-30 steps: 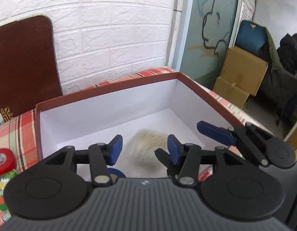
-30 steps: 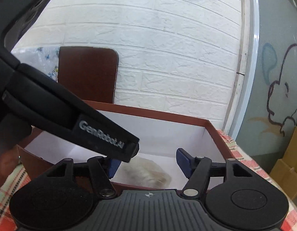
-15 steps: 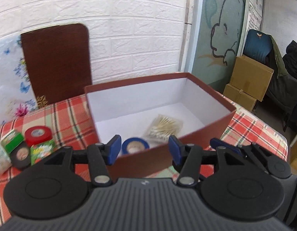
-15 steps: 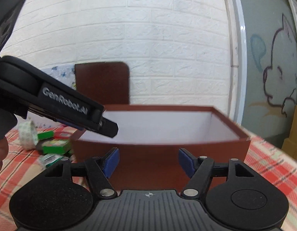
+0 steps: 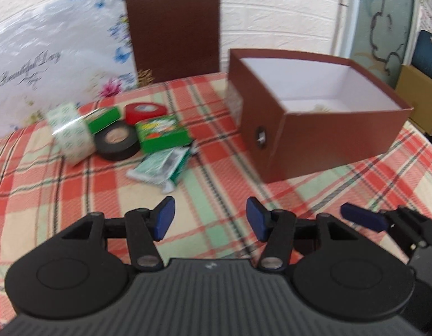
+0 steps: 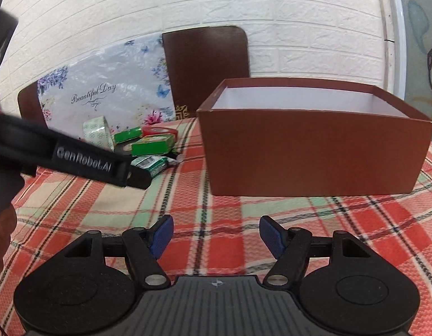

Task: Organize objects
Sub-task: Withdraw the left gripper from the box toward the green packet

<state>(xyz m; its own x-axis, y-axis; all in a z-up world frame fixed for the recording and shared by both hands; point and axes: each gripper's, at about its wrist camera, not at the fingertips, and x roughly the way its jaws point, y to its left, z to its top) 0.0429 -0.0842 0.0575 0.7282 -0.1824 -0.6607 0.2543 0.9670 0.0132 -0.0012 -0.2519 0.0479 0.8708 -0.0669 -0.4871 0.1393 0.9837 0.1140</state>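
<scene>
A brown box [image 5: 327, 137] with a white inside stands open on the checked tablecloth, also in the right wrist view [image 6: 313, 151]. Left of it lies a cluster: a clear tape roll [image 5: 71, 134], black tape [image 5: 116, 142], red tape [image 5: 146, 112], a green box [image 5: 162, 134] and a green-white packet [image 5: 162, 168]. My left gripper [image 5: 210, 222] is open and empty, above the cloth in front of the cluster. My right gripper [image 6: 216, 238] is open and empty, in front of the box. A pale bag barely shows inside the box [image 5: 322, 108].
A brown board [image 5: 174, 28] and a flowered plastic sheet [image 5: 56, 53] lean on the white brick wall behind the table. The right gripper's finger [image 5: 361, 219] shows at the lower right of the left wrist view. Cardboard boxes [image 5: 420, 98] stand beyond the table's right edge.
Both grippers have drawn back out of and away from the box, toward the table's front. The left gripper has swung left toward the cluster. A pale bag stays in the box.
</scene>
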